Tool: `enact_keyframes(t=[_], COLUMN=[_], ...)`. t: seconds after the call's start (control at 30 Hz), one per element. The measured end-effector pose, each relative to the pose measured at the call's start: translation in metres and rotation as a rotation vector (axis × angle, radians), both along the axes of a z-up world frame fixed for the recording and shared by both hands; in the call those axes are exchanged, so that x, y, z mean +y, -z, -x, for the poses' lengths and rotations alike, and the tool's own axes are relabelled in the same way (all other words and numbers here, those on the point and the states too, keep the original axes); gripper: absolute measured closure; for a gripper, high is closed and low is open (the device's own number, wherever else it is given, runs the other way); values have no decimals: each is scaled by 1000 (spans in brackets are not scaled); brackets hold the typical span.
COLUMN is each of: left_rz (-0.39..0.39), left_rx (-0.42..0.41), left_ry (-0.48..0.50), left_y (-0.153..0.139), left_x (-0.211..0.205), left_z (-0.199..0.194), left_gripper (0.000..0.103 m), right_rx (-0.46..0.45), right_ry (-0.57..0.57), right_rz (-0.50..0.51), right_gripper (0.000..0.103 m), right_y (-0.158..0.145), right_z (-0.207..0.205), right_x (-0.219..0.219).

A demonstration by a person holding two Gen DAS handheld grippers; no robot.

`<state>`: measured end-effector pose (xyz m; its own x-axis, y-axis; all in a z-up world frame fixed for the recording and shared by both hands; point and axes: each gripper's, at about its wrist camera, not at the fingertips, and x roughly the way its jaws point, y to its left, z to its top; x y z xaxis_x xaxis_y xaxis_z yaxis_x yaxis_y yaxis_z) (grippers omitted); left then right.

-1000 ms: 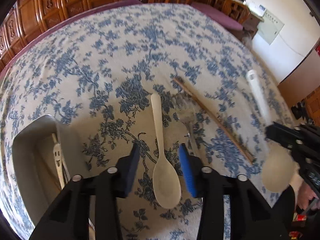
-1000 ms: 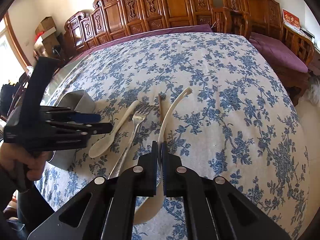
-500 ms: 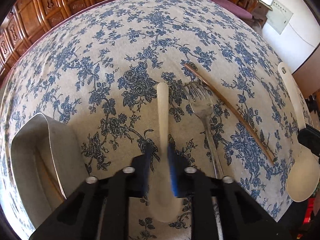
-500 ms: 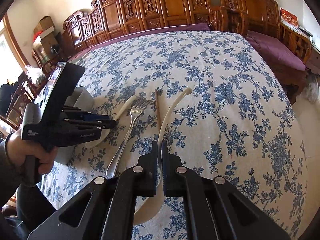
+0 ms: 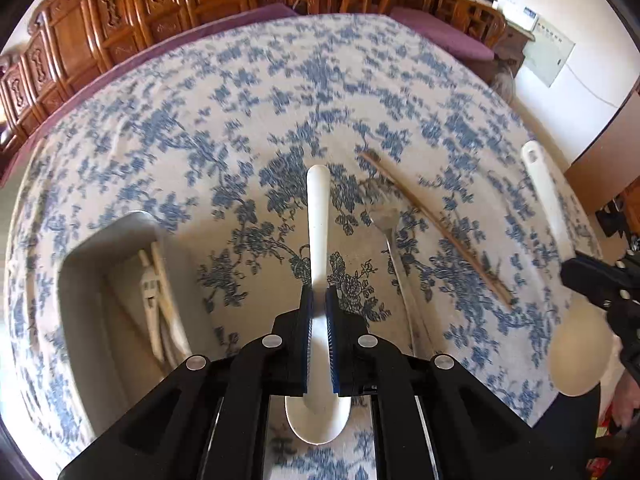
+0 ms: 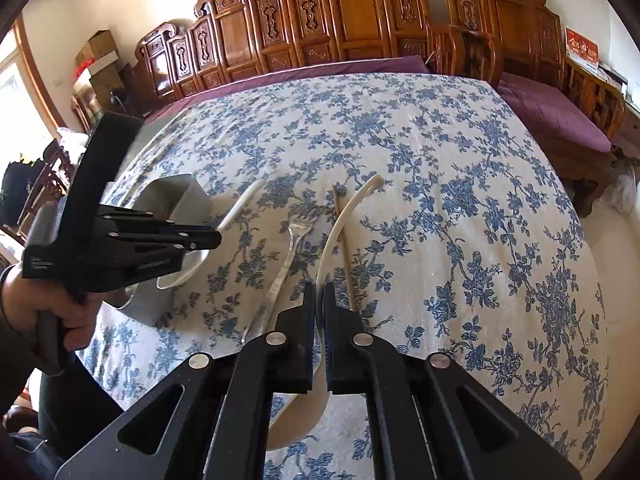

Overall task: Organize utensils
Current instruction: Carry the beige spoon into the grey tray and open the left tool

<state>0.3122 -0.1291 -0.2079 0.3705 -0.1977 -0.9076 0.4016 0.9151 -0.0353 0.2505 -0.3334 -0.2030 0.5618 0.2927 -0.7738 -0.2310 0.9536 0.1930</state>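
My left gripper [image 5: 319,300] is shut on a white spoon [image 5: 317,216] and holds it above the floral tablecloth; it shows in the right wrist view too [image 6: 240,208]. My right gripper [image 6: 319,294] is shut on a cream ladle-like spoon [image 6: 340,216], seen at the right in the left wrist view [image 5: 548,208]. A metal fork [image 5: 394,240] and a wooden chopstick [image 5: 436,228] lie on the cloth between the two spoons. A grey utensil tray [image 5: 80,280] sits at the left, holding pale utensils [image 5: 154,292].
Carved wooden chairs [image 6: 340,20] line the far side of the table. A purple cushion [image 6: 552,116] lies at the right. The table's right edge drops to the floor.
My left gripper closed on the white spoon and lifted it off the cloth. The right gripper has kept its hold on the cream spoon with little movement.
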Motion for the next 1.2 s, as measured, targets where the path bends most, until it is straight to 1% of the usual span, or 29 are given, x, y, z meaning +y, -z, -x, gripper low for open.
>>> enact_keyframes(t=[0.13,0.4,0.63,0.83,1.2], left_rz=[19,51,74,89,88], left_rx=[-37,-98,-132,-136,-89], left_ry=[-14,-58,-96,-133,-208], left_y=[-22,-55,-72,-71,-41], left_x=[11,43,70,93,129], left_z=[12,30,39,41,30], left_gripper=[97,97,97,97,97], right_rx=[-18,-59,-85,-93,-80], right_ry=[-12,-45,-80,-104,-126], right_rz=[-4,-8,-9,-7,3], right_gripper=[98,98,98,98,98], right_y=[-10,-32,-47,-54,-51], right_z=[5,11,13,13,12], right_x=[9,30,54,71,89])
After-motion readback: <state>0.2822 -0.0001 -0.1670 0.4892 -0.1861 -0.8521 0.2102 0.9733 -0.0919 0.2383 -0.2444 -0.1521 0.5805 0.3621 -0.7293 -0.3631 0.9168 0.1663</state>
